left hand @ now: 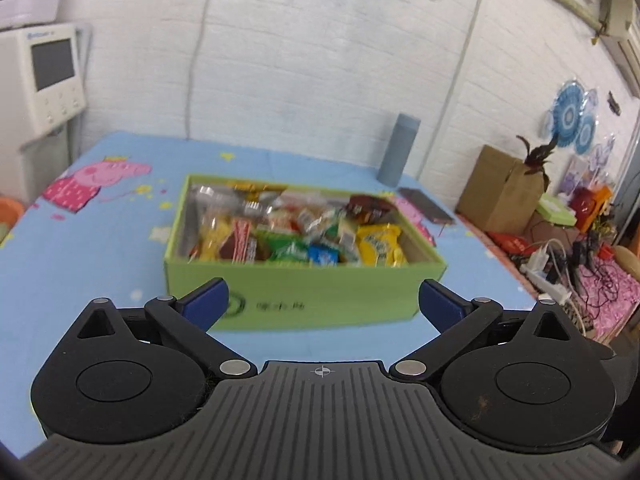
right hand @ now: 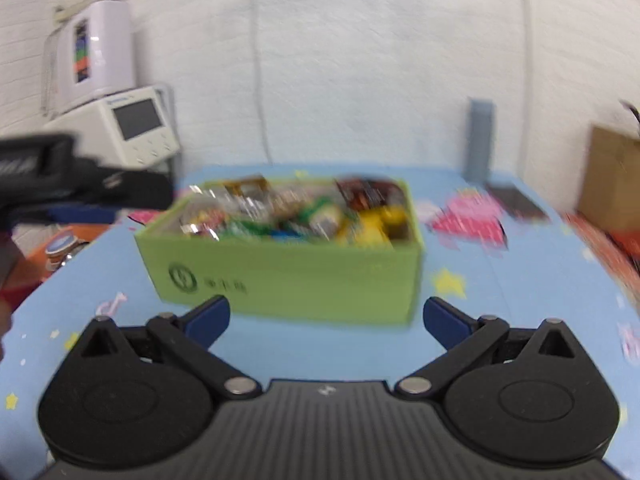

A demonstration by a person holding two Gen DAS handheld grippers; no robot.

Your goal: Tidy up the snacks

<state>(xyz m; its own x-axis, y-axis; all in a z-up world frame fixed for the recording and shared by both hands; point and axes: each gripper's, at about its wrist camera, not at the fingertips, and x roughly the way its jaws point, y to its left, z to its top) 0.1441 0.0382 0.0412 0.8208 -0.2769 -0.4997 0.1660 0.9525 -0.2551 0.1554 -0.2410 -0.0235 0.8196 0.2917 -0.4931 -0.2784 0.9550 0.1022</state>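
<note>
On the blue tablecloth (left hand: 80, 260), both grippers' jaws gape empty, angled down toward the snack box (left hand: 304, 292).

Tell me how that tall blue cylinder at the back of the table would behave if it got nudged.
The blue cylinder stands upright, tall and narrow, so a push near its top would probably tip it. Being round, it would likely roll afterwards, maybe onto the phone lying beside it.

Both wrist cams tilt down, near the green snack box (left hand: 304, 294) at 12 o'clock; right cam (right hand: 288, 276) looks from further right.
</note>
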